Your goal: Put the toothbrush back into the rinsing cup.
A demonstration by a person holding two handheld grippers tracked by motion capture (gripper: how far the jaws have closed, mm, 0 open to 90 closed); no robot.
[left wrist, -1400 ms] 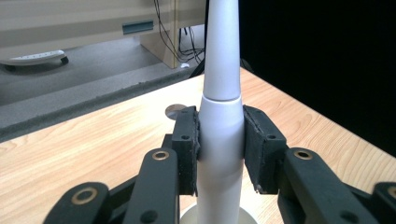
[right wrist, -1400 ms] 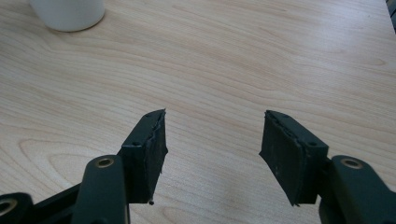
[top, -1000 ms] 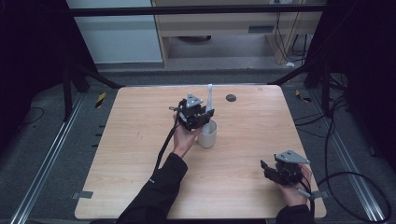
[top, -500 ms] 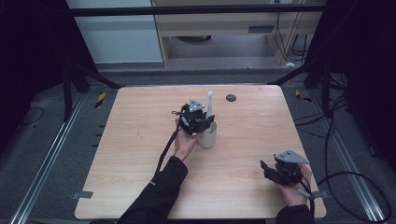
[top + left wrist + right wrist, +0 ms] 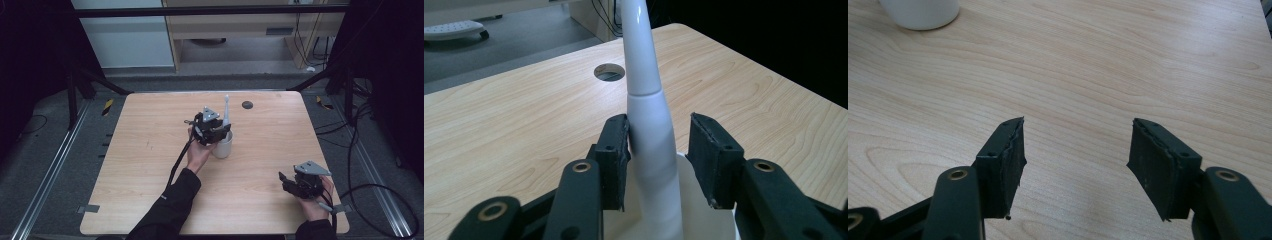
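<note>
Left hand-held gripper [image 5: 216, 131] has shifted slightly down toward the cup since the earlier frame; right one unmoved. Surface [image 5: 150, 150]: one wooden top, one dark hole [image 5: 246, 104] near far edge. One white cup [image 5: 222, 147] mid-surface, one white toothbrush [image 5: 644, 100] standing in it, long axis near upright. Left jaws straddle its handle, one touching, other apart, so open. Right hand-held gripper [image 5: 1075, 160] open, empty, well apart; left is nearer.

Even light on the table, dark surroundings

The wooden table [image 5: 150, 165] is evenly lit from above; left and right surroundings are lost in darkness. A glare streak is seen on the white toothbrush handle [image 5: 646, 100], and only soft shadows are cast.
</note>
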